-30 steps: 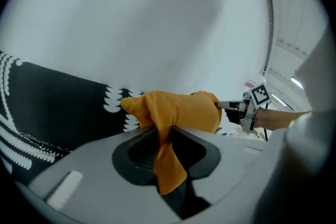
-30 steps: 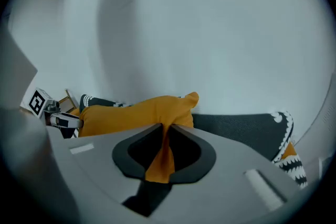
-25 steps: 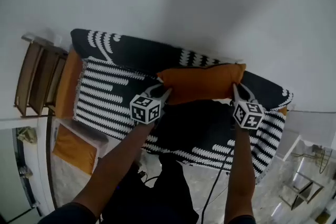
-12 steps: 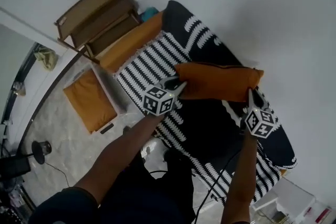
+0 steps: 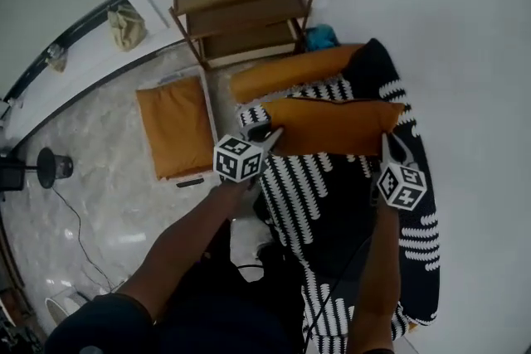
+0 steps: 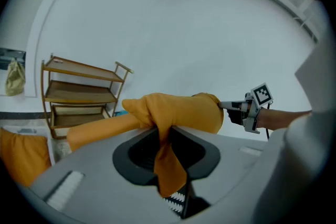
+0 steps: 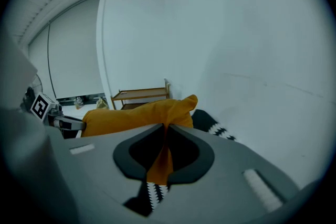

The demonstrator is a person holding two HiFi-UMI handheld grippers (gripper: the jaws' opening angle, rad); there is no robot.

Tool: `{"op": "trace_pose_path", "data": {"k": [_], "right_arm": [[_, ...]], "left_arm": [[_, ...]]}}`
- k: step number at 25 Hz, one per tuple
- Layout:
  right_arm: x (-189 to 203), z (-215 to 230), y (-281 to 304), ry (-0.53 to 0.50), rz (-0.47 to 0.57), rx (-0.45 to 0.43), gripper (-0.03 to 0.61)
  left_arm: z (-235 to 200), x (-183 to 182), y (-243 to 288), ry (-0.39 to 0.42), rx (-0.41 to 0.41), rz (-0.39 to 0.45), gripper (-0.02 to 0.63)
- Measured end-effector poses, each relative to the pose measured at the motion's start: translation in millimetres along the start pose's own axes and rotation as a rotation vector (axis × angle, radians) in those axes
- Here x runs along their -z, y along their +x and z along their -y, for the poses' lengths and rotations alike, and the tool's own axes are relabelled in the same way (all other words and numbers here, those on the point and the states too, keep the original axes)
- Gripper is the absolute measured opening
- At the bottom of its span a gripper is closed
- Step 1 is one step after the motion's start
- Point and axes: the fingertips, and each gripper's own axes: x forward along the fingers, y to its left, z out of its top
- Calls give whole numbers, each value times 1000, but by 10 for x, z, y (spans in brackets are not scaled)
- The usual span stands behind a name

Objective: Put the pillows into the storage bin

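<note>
The left gripper (image 5: 270, 137) and right gripper (image 5: 388, 143) hold an orange pillow (image 5: 336, 127) stretched between them. Each pair of fingers is nearly closed and pinches a fold of cover at one end. The right fingers have just squeezed a little tighter on their corner.

A second ago the pillow hung over the back of the striped sofa (image 5: 332, 186), and little else showed. Since then both hands have swung round with it. The wooden shelf (image 5: 245, 8) has come to 12 o'clock in the head view. The storage bin (image 5: 209, 108) has come up from the lower left to 9 o'clock of the held pillow, on the floor (image 5: 108, 211) just beside the sofa. An orange pillow (image 5: 174, 133) seems to lie in it already.

The pillow is now clear of the sofa seat and in the air, so I judge the pick-up done and the carry half made. It needs to travel on toward 9 o'clock until it is over the bin, and only then should both grips let go. Another pillow (image 5: 290, 72) lies on the sofa at 11 o'clock, probably next.
</note>
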Motion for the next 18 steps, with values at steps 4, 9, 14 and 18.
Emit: {"op": "trace_pose_path", "data": {"k": [4,9,14,18], "right_arm": [[-244,-924,743,-85,-28,-110,38],[-407,-2080,1507,-176,-55,-223,31],[-477,-3261,2187,-265,-102,-336,25],[-334,-4110,2710,-355,-166,-423,23]], "left_arm": [[-868,13,-552,-88,-105,51,66],[-1775,152,-1263,-208,-216,115,64],[-2547,356,-1978,-344,-331,180,63],[-3042,683,-2416,-459,-415,221,62]]}}
